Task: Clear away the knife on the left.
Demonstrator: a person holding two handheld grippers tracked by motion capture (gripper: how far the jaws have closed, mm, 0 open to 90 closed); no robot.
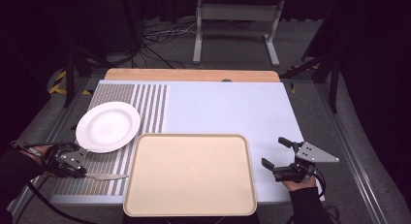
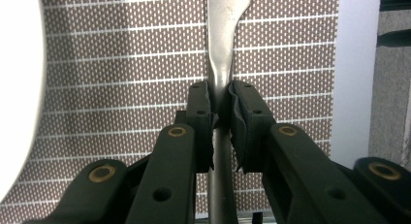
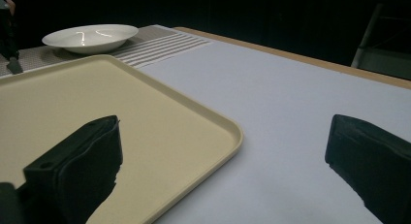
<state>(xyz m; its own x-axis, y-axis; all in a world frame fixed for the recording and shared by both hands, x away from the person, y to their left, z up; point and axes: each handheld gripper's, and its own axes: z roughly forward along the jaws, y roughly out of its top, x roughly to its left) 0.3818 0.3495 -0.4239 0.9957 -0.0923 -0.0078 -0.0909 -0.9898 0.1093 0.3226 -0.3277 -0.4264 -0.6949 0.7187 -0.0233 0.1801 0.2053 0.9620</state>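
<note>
The left hand-held gripper is pinching a table knife: its two black pads press on the narrow neck where the dark handle meets the steel blade. In the left gripper view the blade runs straight up and away from the jaws over a brown woven placemat, and the handle passes back between the jaws toward the camera. In the high view this gripper sits at the near left corner of the desk, held by a hand in a dark sleeve, and the knife lies low over the placemat, blade pointing toward the tray. Whether the blade touches the mat I cannot tell.

Just beyond the gripper, a white plate rests on the placemat, its rim also showing at the left edge of the left gripper view. A beige tray lies at the near middle of the desk, beside the mat.

The right hand-held gripper has its jaws spread wide with nothing between them. It hovers over the pale blue desk cover, just right of the tray.
</note>
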